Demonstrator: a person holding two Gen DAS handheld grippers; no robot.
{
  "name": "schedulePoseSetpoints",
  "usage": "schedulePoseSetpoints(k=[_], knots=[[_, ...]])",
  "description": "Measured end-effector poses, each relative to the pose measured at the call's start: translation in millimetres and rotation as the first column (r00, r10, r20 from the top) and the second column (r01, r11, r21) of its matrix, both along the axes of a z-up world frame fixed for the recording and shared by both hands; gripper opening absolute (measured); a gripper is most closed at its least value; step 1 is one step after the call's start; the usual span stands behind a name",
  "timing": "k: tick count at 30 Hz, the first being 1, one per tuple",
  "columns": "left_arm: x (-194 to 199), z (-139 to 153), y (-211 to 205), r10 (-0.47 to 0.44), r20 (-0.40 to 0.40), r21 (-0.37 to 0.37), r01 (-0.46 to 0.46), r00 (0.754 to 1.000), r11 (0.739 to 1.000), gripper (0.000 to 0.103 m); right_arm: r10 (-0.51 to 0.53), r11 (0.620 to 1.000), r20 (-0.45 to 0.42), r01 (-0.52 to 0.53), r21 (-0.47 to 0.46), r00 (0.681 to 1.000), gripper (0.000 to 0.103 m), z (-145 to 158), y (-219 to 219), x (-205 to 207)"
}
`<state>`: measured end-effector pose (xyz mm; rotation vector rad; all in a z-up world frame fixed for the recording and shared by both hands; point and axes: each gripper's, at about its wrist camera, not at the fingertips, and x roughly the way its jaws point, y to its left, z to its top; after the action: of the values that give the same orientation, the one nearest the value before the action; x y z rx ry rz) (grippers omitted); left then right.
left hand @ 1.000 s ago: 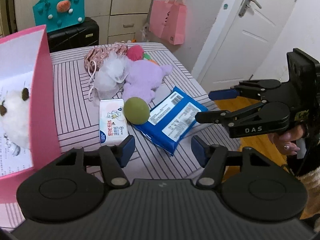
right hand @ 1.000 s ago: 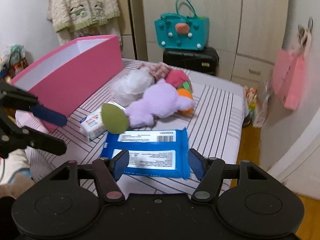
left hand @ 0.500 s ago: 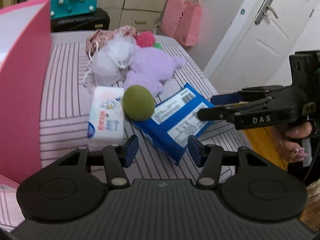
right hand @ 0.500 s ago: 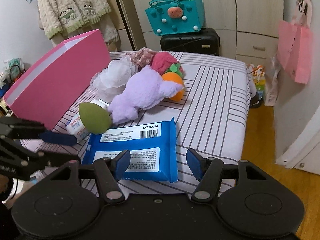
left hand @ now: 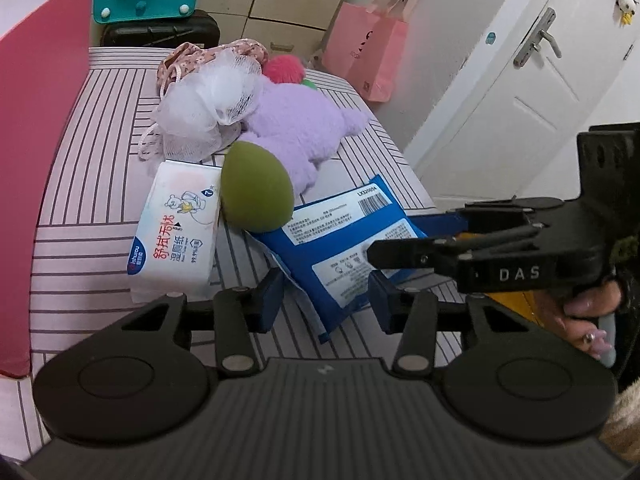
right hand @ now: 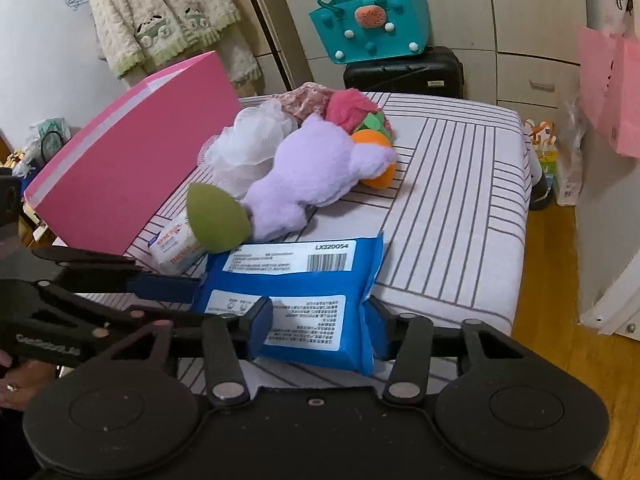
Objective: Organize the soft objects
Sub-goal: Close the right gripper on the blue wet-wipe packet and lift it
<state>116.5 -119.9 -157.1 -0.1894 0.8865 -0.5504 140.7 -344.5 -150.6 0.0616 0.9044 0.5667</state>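
A blue wipes pack (left hand: 340, 240) (right hand: 296, 280) lies on the striped bed (right hand: 452, 200) near its front edge. My left gripper (left hand: 326, 300) is closing, its pads against the sides of the pack's near left corner. My right gripper (right hand: 318, 328) is also closing; its pads press the pack's near right end, which puckers. Just behind the pack sit a green egg-shaped sponge (left hand: 256, 188), a white tissue pack (left hand: 176, 232), a purple plush (left hand: 304, 120) and a white mesh pouf (left hand: 208, 100).
A tall pink box (right hand: 132, 176) stands open on the bed's left side. Red and orange plush toys (right hand: 348, 108) and floral fabric (left hand: 240, 48) lie at the back. A black suitcase (right hand: 404, 72), a pink bag (left hand: 368, 56) and a white door (left hand: 520, 100) surround the bed.
Both grippers have dropped lower and come in on the blue pack from either side. Their jaws have narrowed around its near corners.
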Motion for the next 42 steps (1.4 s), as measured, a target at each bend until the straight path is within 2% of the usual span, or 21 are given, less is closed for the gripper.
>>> schedulePoseSetpoints(k=[4,7,9,12,13,15,18,24,33,42], knots=[[-1.7,1.7,-0.6,-0.012,0.000,0.012,0.012,1.000,1.000,0.040,-0.020,1.000,-0.014,0.020,0.001,1.000,0.039,3.1,0.5,-4.1],[-0.8,2.0,2.0,-0.025,-0.023,-0.006,0.025,0.999,1.000,0.040,-0.047,0.999,-0.039,0.047,0.009,0.998,0.039,5.3,-3.4,-6.5],[-2.5,2.2,1.4,-0.033,-0.027,-0.005,0.032,0.999,0.999,0.040,-0.054,0.998,-0.051,0.055,0.009,0.997,0.039,5.0,-5.1,-9.6],[-5.0,2.5,-1.8,-0.047,-0.026,0.007,0.048,0.999,0.999,0.040,-0.067,0.998,-0.073,0.068,0.009,0.995,0.045,5.6,-4.7,-14.6],[-5.3,2.5,-3.5,-0.046,-0.027,0.015,0.046,0.999,0.999,0.040,-0.068,0.998,-0.074,0.069,0.003,0.995,0.051,5.8,-3.6,-16.1],[-6.5,3.2,-6.9,-0.037,-0.022,0.029,0.038,0.999,0.999,0.040,-0.045,0.999,-0.075,0.044,-0.019,0.996,0.055,5.3,1.2,-20.0],[-8.9,4.4,-8.6,-0.036,-0.011,0.045,0.036,0.999,0.998,0.040,-0.042,0.997,-0.057,0.038,-0.065,0.998,0.055,6.1,10.3,-25.4],[-15.7,5.6,-4.8,-0.056,-0.011,0.042,0.057,0.998,0.998,0.040,-0.074,0.995,-0.065,0.069,-0.066,0.995,0.051,9.1,12.3,-31.3],[-19.3,6.5,3.4,-0.082,-0.071,0.001,0.083,0.994,0.997,0.040,-0.088,0.994,-0.091,0.081,-0.079,0.992,0.053,11.9,16.1,-41.9],[-23.5,18.3,8.8,-0.124,-0.113,0.009,0.126,0.986,0.992,0.040,-0.094,0.992,-0.132,0.083,-0.091,0.987,0.055,20.4,23.5,-47.7]])
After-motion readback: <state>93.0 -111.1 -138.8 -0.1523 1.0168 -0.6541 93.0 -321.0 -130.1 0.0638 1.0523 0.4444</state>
